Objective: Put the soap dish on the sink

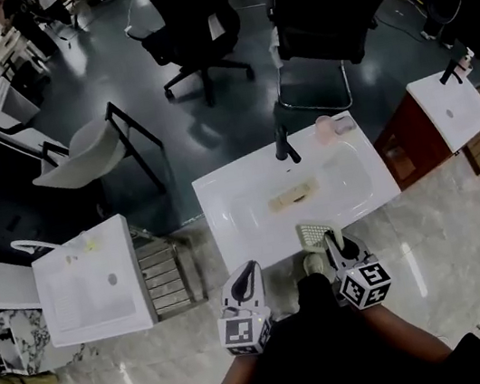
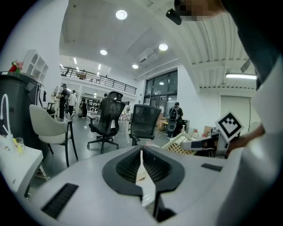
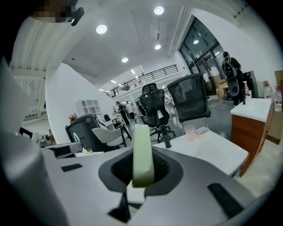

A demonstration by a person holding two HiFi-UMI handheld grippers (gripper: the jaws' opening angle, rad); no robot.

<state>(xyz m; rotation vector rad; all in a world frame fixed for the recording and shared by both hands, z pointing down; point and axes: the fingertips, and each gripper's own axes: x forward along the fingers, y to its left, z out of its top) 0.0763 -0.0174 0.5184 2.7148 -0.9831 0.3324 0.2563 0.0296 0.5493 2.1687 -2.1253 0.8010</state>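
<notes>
Two hand-held grippers at the near edge of the sink, one carrying the soap dish.

My right hand-held gripper (image 1: 331, 240) is clamped on the edge of the pale green slatted plastic soap dish (image 1: 314, 233), which sticks out past its jaws in the air at the near rim of the white rectangular ceramic sink (image 1: 223, 200). My left hand-held gripper (image 1: 248, 270) sits just to its left, jaws together with nothing between them. I read this as the carry step, with the dish not yet set down. Next I would reach farther over the sink and lower the dish level onto a flat part of the rim, probably the far ledge by the black tap (image 1: 284, 145). I would keep clear of the beige tray (image 1: 293, 195) lying in the basin, and only then part the jaws.
</notes>
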